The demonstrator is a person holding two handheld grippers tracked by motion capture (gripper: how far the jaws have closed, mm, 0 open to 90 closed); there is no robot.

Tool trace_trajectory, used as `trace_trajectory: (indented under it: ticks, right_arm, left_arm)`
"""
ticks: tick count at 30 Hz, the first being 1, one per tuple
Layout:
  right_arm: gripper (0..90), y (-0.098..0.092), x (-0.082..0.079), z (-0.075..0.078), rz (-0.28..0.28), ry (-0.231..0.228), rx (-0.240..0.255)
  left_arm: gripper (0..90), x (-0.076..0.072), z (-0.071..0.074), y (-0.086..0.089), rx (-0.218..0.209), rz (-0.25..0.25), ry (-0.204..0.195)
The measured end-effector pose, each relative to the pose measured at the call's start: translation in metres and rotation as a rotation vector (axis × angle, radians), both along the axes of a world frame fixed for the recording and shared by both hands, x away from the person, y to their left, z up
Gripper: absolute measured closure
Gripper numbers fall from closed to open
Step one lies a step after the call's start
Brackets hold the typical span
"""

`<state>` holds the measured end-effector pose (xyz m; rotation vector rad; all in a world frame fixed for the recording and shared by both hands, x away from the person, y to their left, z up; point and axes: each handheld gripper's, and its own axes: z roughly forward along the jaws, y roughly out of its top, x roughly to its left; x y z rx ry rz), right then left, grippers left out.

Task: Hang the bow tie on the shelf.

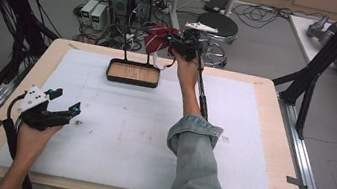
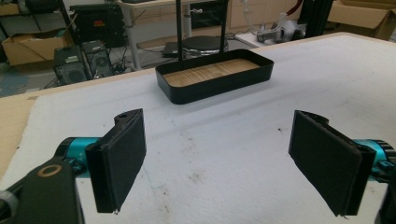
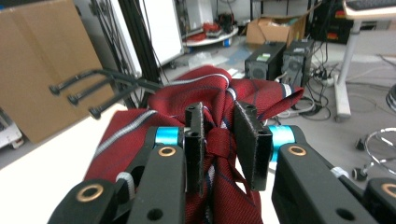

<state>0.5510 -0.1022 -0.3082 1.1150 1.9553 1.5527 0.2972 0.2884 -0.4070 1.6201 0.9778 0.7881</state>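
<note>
Beyond the black tray (image 1: 133,73) at the bench's (image 1: 261,138) far edge, the right hand-held gripper (image 3: 228,142) clamps a red striped necktie (image 3: 205,98) by its knot, aloft. Near-left, the left hand-held gripper (image 2: 217,163) gapes wide, empty, over the white mat (image 2: 243,121).

A wide stretch of bare white mat (image 1: 115,132) is left open across the middle and near part of the table, between the left gripper (image 1: 65,102) at the near left and the outstretched right forearm (image 1: 192,90). The far middle is taken up by a black tray (image 1: 133,74), from whose far side two thin black posts (image 1: 126,48) rise. Above the posts, room is blocked by a bunched red tie (image 3: 205,107) clamped in the right gripper (image 3: 219,140). Three black prongs (image 3: 79,95) are seen just beside the cloth.
</note>
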Motion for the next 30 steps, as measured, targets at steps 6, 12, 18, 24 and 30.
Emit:
trace_trajectory:
  ticks: [6,12,18,24,30]
  right_arm:
    - [71.0,0.0,0.002,-0.005,-0.002,0.024,-0.006]
    - [63.8,-0.001,0.004,-0.008,-0.017,0.036,-0.008]
    - [58.5,-0.005,0.002,-0.004,-0.026,0.03,0.003]
    - [46.3,-0.017,-0.002,0.004,-0.035,0.015,0.029]
    - [38.2,-0.03,-0.007,0.013,-0.039,0.002,0.044]
  left_arm:
    - [19.2,0.0,0.0,0.0,0.008,-0.006,0.0]
    - [19.2,0.001,0.0,-0.001,0.005,-0.007,0.003]
    - [19.2,0.001,0.0,-0.001,0.007,-0.009,0.002]
    - [19.2,0.001,0.0,-0.001,0.003,-0.008,0.001]
    - [19.2,0.0,0.0,0.0,0.001,0.001,0.0]
